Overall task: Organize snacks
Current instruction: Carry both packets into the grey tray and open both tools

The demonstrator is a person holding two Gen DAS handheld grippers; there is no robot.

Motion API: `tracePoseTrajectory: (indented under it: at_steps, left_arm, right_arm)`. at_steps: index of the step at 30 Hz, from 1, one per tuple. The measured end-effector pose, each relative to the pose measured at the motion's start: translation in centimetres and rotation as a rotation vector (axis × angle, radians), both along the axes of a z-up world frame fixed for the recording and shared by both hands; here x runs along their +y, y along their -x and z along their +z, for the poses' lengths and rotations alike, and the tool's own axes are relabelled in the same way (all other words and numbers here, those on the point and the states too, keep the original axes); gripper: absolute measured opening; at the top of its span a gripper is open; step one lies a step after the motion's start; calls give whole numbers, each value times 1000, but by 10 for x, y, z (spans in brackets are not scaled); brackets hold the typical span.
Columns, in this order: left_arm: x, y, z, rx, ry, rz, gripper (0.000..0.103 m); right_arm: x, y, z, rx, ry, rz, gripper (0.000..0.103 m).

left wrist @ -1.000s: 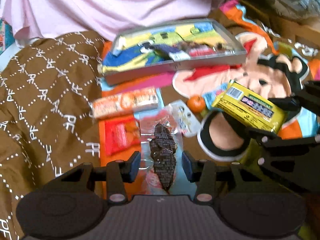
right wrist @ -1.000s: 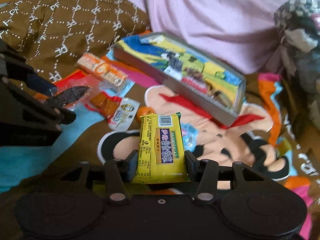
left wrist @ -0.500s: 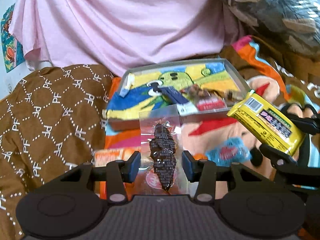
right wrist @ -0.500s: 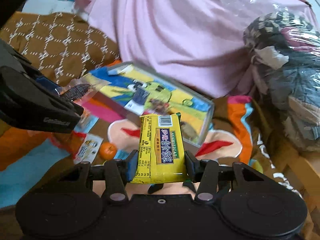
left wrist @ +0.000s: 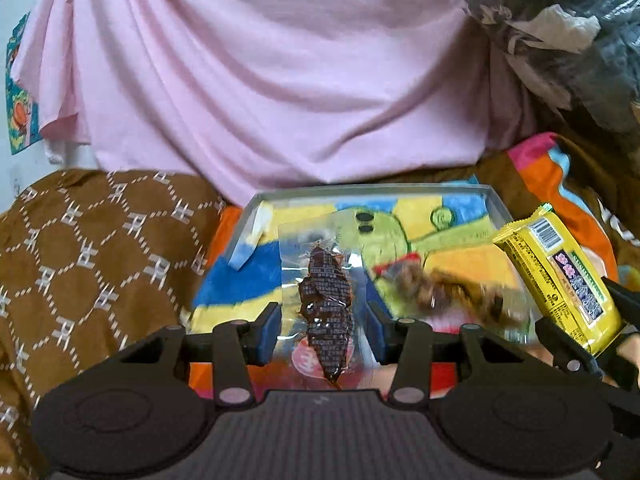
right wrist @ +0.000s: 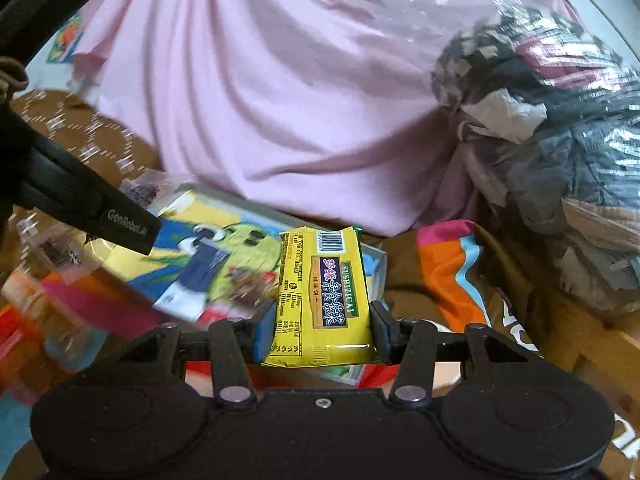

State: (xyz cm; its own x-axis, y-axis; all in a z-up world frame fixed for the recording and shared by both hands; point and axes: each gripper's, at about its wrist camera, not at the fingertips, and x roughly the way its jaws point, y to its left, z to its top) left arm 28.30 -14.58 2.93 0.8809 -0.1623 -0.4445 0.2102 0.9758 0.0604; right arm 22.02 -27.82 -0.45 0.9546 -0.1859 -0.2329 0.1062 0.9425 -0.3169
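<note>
Clear plastic packet with a dark dried snack [left wrist: 326, 304] stands clamped in the left tongs [left wrist: 324, 330], above the shallow grey cartoon-printed tray [left wrist: 372, 194]. Right view: right tongs [right wrist: 320, 330] grip a yellow snack packet [right wrist: 322, 296] near that tray's corner.

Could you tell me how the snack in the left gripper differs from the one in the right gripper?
The clear packet shows its dark, flat, irregular contents; the yellow packet is opaque, printed and barcoded. The clear one looks thin and limp, the yellow one plump. Both are clamped upright between jaws near the tray.
</note>
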Motion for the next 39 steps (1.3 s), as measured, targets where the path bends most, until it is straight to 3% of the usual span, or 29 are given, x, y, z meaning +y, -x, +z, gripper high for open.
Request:
tracePoseTrajectory:
  at_steps: [11, 21, 39]
  left_arm:
    - [-41, -55, -3, -10, 2, 4, 49]
    - [-66, -107, -19, 100, 85, 27, 49]
    - [-69, -124, -33, 141, 38, 41, 50]
  right_arm:
    - [-44, -64, 1, -39, -180, -38, 50]
    - [-60, -96, -17, 26, -296, -20, 50]
    - [-68, -124, -31, 98, -379, -2, 50]
